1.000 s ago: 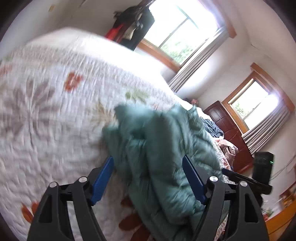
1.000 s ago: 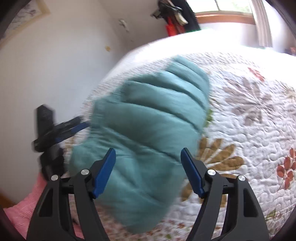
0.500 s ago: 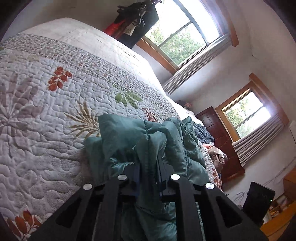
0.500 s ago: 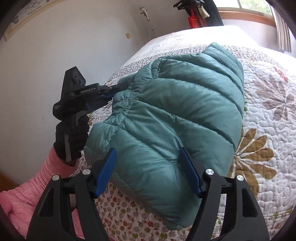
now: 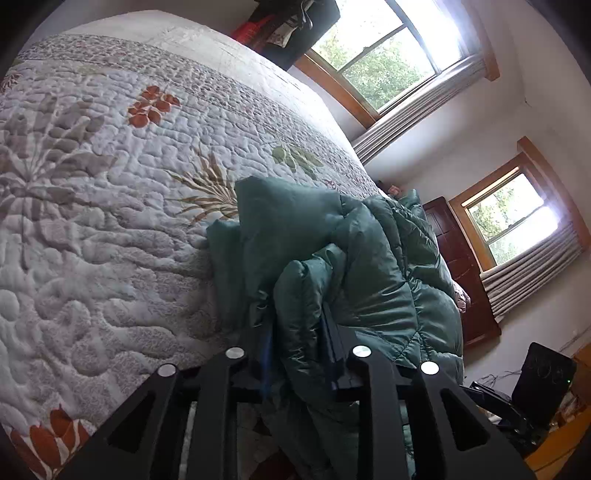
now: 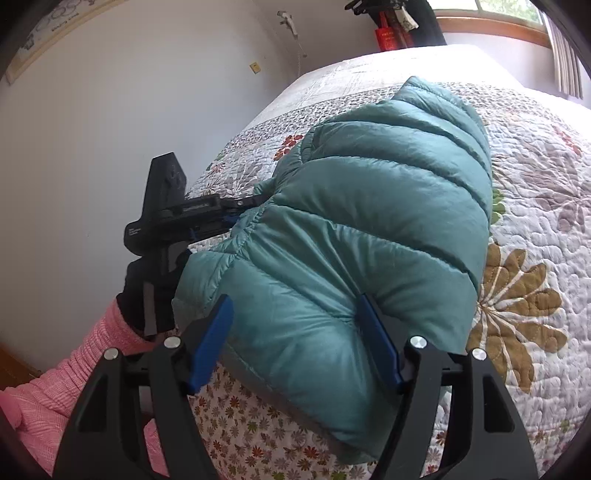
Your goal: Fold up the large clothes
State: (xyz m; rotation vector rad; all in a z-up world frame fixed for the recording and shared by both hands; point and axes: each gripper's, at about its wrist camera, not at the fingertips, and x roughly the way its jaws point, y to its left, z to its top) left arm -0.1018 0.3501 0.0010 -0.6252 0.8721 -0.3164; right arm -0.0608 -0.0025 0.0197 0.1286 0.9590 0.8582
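The teal puffer jacket (image 6: 354, 236) lies bunched and folded over on the near part of the quilted floral bedspread (image 6: 535, 206), its padded bands running across the top and its lower edge hanging toward the flower-print border (image 6: 251, 428) at the side of the bed. From your left wrist view, the jacket (image 5: 373, 280) rises as a crumpled heap directly ahead and hides the far corner of the bed.

Your left gripper (image 5: 299, 350) is clamped on a thick fold of the jacket; the fabric fills the narrow space between its fingers. Your right gripper (image 6: 295, 343) is spread wide, its blue pads (image 6: 212, 343) straddling the near end of the jacket; the right pad presses into the padding, the left sits just beside the hem, and nothing is pinched between them.

In the right wrist view, your left gripper (image 6: 255, 203) reaches in from the left at the jacket's side edge, held by a black-gloved hand (image 6: 151, 295) with a pink knitted sleeve (image 6: 74, 373) behind it.

Around the bed: two wood-framed windows (image 5: 373, 62) with grey pleated curtains (image 5: 417, 110), dark clothes hanging (image 5: 291, 26) near the upper window, a dark wooden door (image 5: 461, 273) beyond the jacket, and a black box-shaped device (image 5: 543, 380) low at the right.
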